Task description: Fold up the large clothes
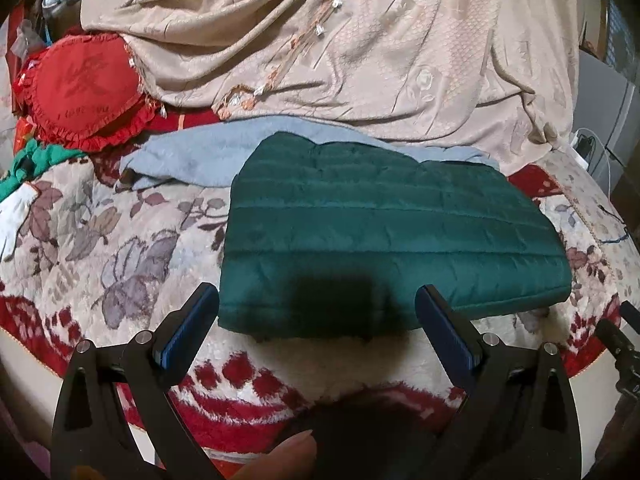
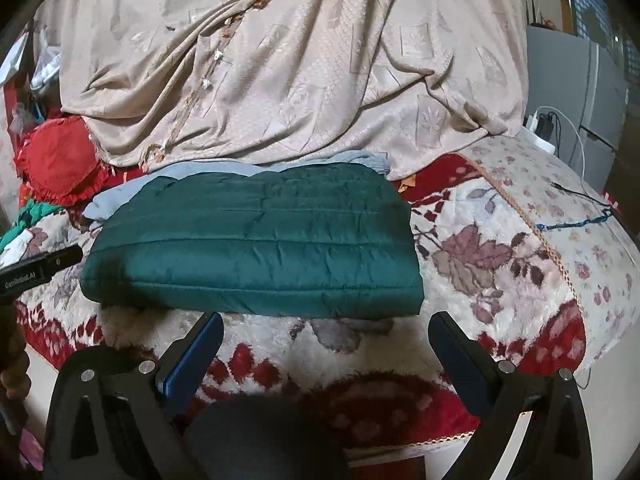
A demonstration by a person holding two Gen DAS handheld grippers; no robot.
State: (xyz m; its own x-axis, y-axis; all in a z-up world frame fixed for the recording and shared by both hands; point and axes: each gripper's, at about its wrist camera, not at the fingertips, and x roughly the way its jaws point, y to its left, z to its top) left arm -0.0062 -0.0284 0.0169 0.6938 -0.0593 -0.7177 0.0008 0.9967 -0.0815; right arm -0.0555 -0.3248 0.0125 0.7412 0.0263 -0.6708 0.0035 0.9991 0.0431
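A dark green quilted jacket (image 1: 384,232) lies folded into a flat rectangle on the floral blanket of the bed (image 1: 100,240). It also shows in the right wrist view (image 2: 256,244). Its far edge rests on a folded light blue garment (image 1: 192,160), which the right wrist view shows too (image 2: 120,196). My left gripper (image 1: 318,304) is open and empty, just short of the jacket's near edge. My right gripper (image 2: 326,328) is open and empty, just short of the near edge too. The left gripper's body shows at the left of the right wrist view (image 2: 36,266).
A big beige patterned cover (image 1: 360,48) is heaped behind the clothes. A red frilled cushion (image 1: 84,88) lies at the back left. A white power strip with cables (image 2: 540,128) and grey cabinets (image 2: 576,80) stand to the right of the bed.
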